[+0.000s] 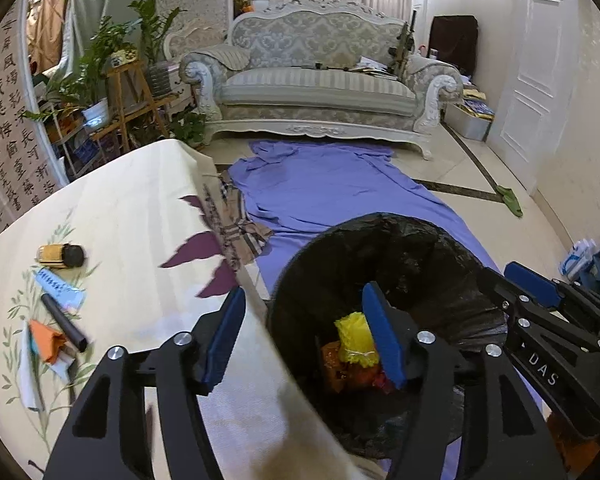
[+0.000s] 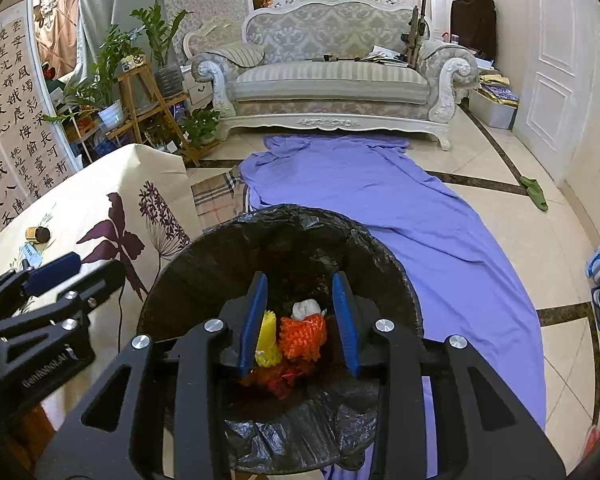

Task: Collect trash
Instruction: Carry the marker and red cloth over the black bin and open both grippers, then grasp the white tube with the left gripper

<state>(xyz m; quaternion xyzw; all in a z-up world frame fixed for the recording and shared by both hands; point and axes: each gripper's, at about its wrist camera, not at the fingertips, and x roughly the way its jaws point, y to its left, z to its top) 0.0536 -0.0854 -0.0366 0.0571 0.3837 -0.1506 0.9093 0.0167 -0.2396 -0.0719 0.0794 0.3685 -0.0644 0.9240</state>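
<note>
Black-lined bin (image 2: 284,248) holds yellow and orange netting (image 2: 302,336).

Ornate sofa (image 2: 332,68), tiled floor (image 2: 500,200)

left gripper (image 1: 304,336) | black frame, blue pads, silver screws, marking perhaps "DAS"

Ornate grey-white sofa (image 2: 332,76) straight ahead of the jaws, far end of room. Purple sheet (image 2: 380,208) spread on the floor from the sofa's feet back toward the jaws. Potted plants (image 2: 108,64) on a wooden stand (image 2: 148,104), ahead-left. Calligraphy scroll (image 2: 12,128) on the far-left wall. White door (image 2: 556,56) ahead-right, green slipper (image 2: 534,193) on the tiles near it. Plaid cloth (image 2: 216,196) at the sheet's left edge, beside the floral tablecloth (image 1: 120,208).
</note>
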